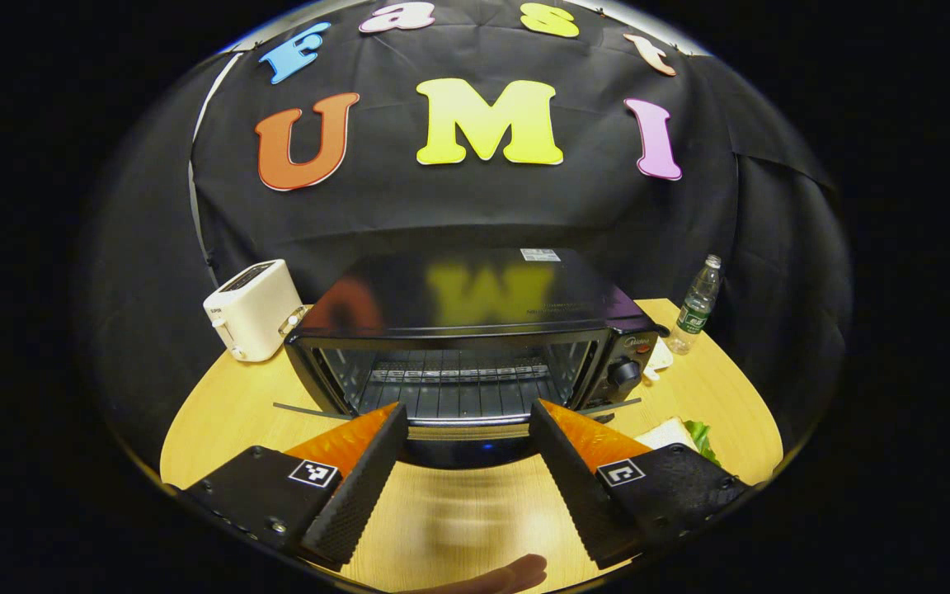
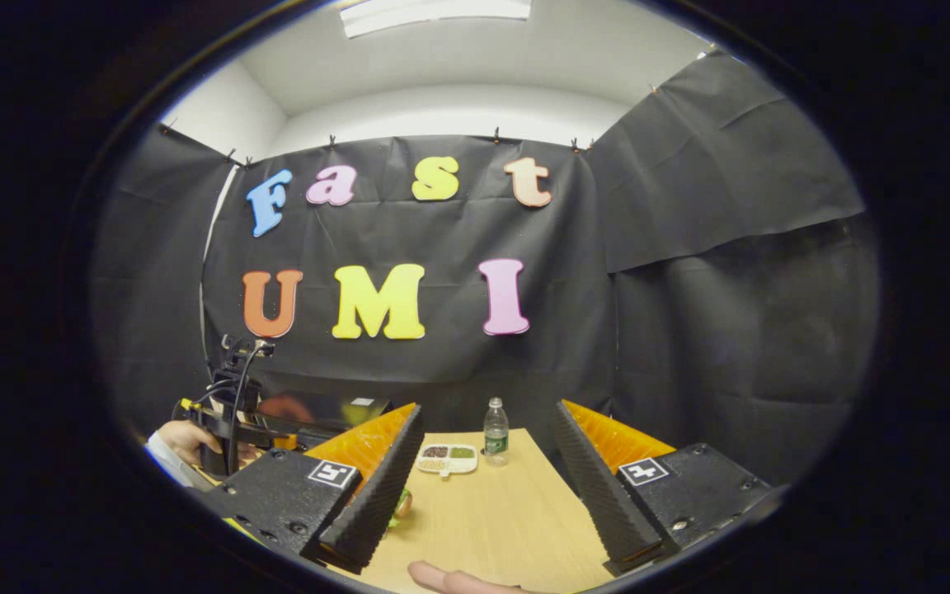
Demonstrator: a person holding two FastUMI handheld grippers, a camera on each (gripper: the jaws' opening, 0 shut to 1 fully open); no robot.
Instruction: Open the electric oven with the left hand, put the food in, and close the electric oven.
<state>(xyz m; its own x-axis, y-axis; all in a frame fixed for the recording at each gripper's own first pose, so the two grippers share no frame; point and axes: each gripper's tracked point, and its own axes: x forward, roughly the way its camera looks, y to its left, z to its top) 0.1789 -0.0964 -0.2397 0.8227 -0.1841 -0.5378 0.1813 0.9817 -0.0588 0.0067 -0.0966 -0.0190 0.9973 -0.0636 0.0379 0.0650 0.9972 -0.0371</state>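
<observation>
So the table (image 1: 236, 412) is taking up most of the floor of the booth, and the electric oven (image 1: 475, 330) is sitting square in the middle of it with its door (image 1: 458, 450) looking dropped open toward the camera, the wire rack (image 1: 458, 384) showing inside. Going by that, I'd say the opening step is basically done and the loading step is what's coming up.

The left gripper (image 1: 465, 462) is hovering right in front of the open door, fingers spread wide and gripping nothing. The right gripper (image 2: 487, 487) is hanging over the bare right side of the table, also spread wide and empty.

The food, a sandwich (image 1: 681, 435) with some lettuce poking out, is lying on the table just right of the oven, apart from both grippers. A bit of green is also peeking past the right gripper's finger in the right gripper view.

Next move, my guess: the right one needs to be swinging over to the sandwich, pinching it gently so it isn't squashing, then sliding it flat onto the rack.

Smaller stuff: a toaster (image 1: 254, 309) left of the oven, a water bottle (image 1: 696, 305) at the back right.
</observation>
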